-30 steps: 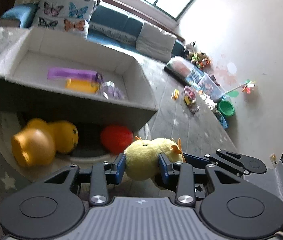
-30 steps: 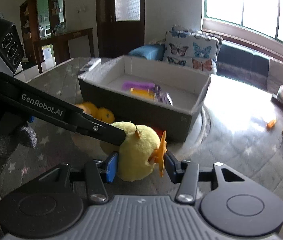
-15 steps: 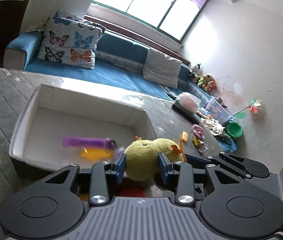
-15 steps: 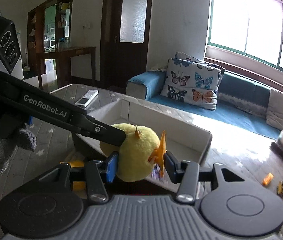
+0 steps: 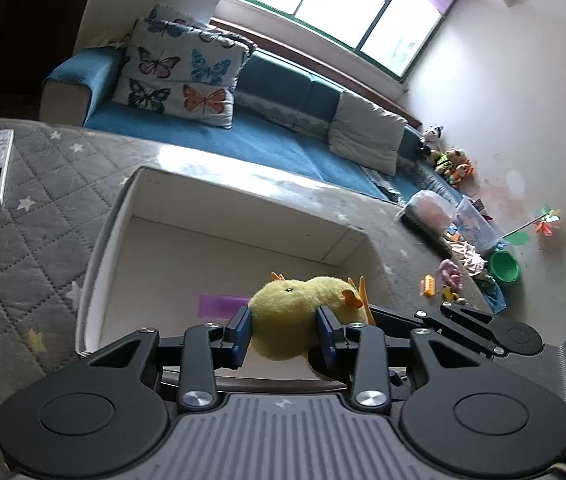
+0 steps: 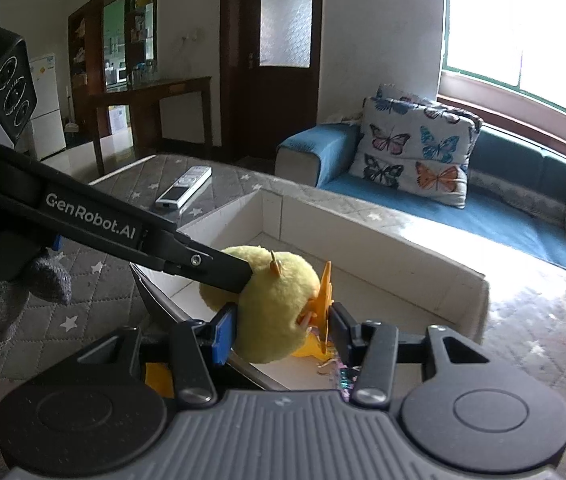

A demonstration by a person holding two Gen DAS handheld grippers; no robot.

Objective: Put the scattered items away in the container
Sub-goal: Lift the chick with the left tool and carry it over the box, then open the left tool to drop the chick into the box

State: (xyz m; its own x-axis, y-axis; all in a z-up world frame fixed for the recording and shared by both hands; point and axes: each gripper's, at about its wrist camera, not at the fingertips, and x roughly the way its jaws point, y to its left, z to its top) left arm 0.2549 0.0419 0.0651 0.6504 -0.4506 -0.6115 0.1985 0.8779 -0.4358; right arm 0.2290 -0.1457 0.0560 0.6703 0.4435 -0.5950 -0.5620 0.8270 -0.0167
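Both grippers, left and right, clench one yellow plush chick. It has travelled from outside the box's near wall to above the white box; release seemingly comes next.

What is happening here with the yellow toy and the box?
A person holds two grippers, and both are clamped on one yellow plush chick. The left gripper and the right gripper hold it together above the open white box. A purple item already lies inside. The chick is not yet released.
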